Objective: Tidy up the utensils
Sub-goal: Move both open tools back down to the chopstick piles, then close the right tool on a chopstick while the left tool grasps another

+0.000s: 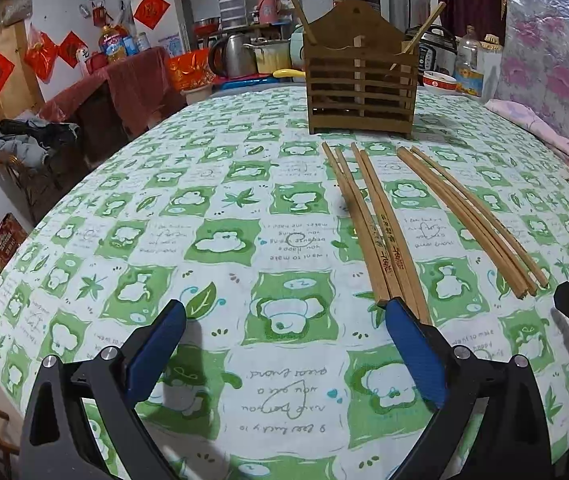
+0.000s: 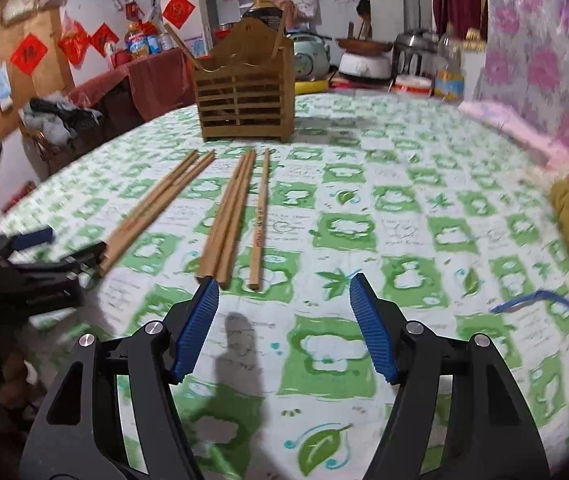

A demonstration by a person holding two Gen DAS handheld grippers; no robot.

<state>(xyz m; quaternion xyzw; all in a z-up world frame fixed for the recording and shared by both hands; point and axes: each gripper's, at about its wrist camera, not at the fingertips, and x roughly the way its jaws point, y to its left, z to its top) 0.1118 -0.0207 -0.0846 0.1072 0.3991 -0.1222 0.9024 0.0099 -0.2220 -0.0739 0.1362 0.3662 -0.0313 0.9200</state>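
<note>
the tablecloth is thin cloth, checked green and white with bears and leaves; upside-down script on it reads "you are a good friend" and "i want to make you happy". wooden chopsticks, slim and square at the thick end, lie in two loose bunches in front of the slatted wooden holder, which already has a few sticks leaning in it. red characters are stamped on some, too blurred to read. the left gripper stands wide, nothing between its blue ribbed pads, its right pad just by the stick ends. the right gripper is partly spread and empty.
</note>
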